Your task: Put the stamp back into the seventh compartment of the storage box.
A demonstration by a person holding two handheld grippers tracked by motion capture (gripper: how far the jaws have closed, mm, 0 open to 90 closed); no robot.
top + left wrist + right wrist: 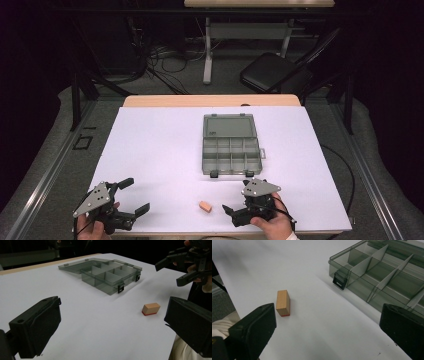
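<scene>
While both sets of fingers stand released and hold nothing, the left gripper (131, 196) and right gripper (239, 199) rest low at the counter's (160, 145) near edge. Between them lies a small wooden block (204, 206), red along one face. Beyond it sits an open, grey compartment box (231, 145), lid flat behind.
</scene>
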